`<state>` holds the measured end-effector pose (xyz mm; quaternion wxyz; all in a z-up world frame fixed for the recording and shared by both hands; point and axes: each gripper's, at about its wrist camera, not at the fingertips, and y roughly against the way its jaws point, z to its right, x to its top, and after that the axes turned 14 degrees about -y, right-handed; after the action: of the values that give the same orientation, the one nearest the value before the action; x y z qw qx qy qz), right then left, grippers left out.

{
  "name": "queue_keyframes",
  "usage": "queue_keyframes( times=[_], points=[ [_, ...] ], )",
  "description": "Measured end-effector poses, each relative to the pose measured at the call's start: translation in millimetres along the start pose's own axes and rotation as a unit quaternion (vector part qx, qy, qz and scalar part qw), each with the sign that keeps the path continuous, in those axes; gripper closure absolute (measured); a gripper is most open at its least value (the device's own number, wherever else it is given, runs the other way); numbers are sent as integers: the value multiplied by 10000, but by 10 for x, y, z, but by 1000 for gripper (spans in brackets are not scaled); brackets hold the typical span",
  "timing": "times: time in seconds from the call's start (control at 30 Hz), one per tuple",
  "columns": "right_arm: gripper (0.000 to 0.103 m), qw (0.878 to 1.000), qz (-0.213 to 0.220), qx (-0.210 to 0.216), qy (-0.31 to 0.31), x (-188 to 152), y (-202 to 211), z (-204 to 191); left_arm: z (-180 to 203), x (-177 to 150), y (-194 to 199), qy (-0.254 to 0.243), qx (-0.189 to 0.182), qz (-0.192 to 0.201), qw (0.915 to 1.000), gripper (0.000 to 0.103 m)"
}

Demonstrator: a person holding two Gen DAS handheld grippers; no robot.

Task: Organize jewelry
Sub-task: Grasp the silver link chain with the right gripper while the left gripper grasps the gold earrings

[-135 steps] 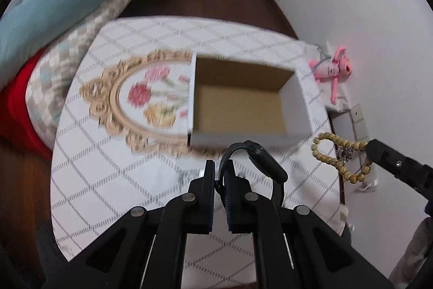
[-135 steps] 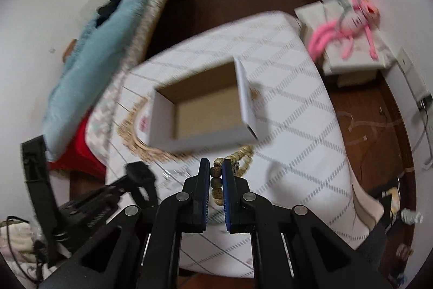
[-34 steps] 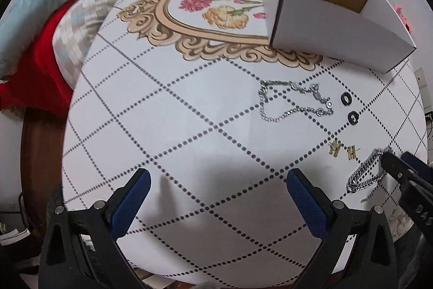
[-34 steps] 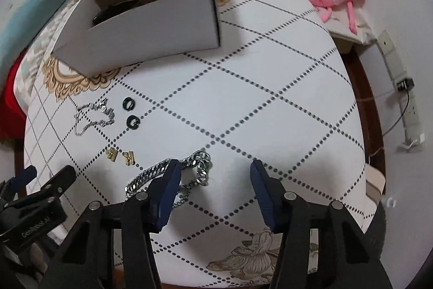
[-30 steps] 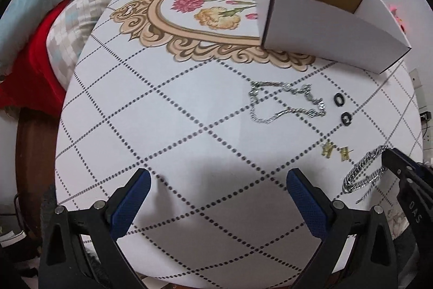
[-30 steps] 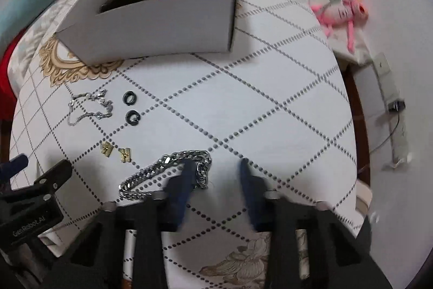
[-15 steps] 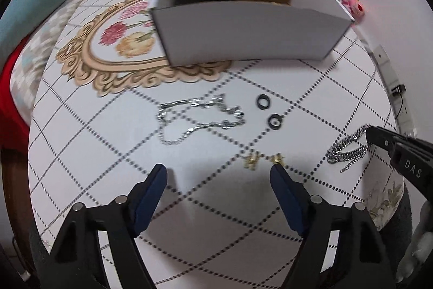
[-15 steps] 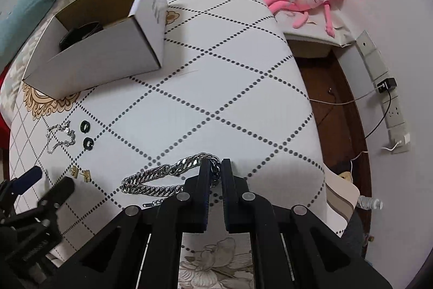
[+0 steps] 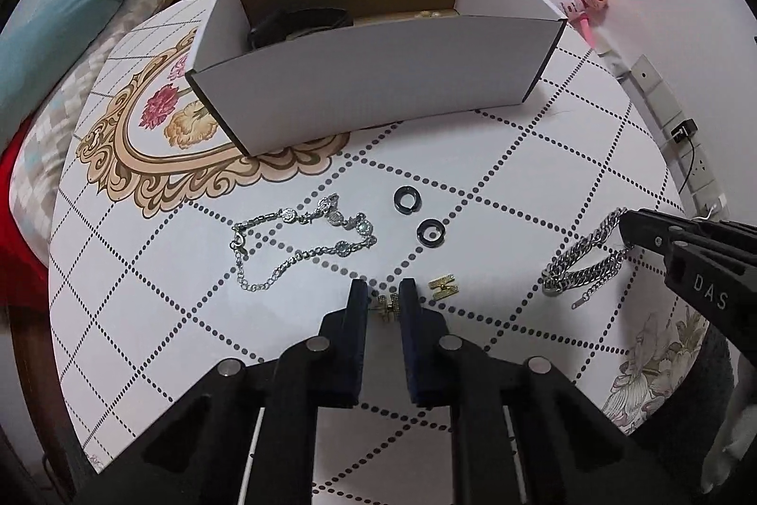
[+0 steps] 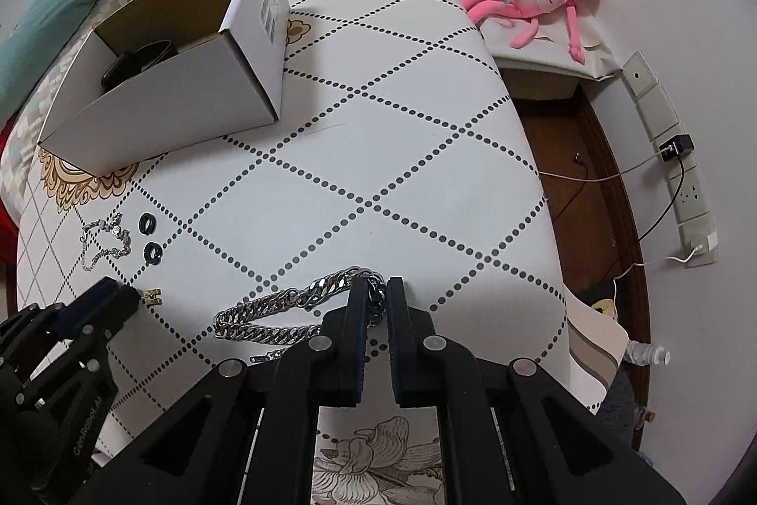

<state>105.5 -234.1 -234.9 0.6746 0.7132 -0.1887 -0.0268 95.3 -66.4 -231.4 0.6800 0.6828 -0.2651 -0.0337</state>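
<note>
White cloth with dotted diamond lines covered a round table [image 9: 544,155], and a floral medallion in a gold scroll frame [image 9: 142,155] was printed on its far left part. On the far side of the table an open white cardboard box [image 9: 378,79] was set, with a black band [image 9: 303,20] seen lying inside it.

The left gripper [image 9: 384,299] was held low over the near middle of the table, its jaws drawn narrow around a small gold earring [image 9: 389,302]; whether the pads were actually touching it could not be told. A second gold earring [image 9: 444,286] lay just to the right of it. Two black rings [image 9: 408,200] were placed a little farther away, with a thin silver bracelet [image 9: 303,242] set with clear stones spread out to their left.

The right gripper [image 10: 377,296] was closed on the right end of a heavy silver chain [image 10: 284,311], which was otherwise stretched out on the cloth toward the left. The left gripper was seen at the left edge of the right wrist view, near the chain.

Beyond the table, a pink plush toy [image 10: 544,1] was laid on a low stand by the wall, and a teal blanket [image 9: 85,8] was heaped on a bed at far left.
</note>
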Motion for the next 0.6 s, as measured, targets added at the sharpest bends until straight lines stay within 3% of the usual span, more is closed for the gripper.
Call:
queue_keyframes(
  times=[0.13, 0.33, 0.6],
  points=[
    [95, 10000, -25, 50, -10, 19, -12, 0, -12, -16, -5, 62, -28, 26, 10000, 93],
    [95, 9984, -99, 529, -144, -3, 79, -7, -119, -106, 115, 219, -198, 75, 9995, 97],
    [95, 9941, 85, 1083, -41, 4, 550, -158, -417, -125, 430, 747, -509, 386, 9952, 97]
  ],
)
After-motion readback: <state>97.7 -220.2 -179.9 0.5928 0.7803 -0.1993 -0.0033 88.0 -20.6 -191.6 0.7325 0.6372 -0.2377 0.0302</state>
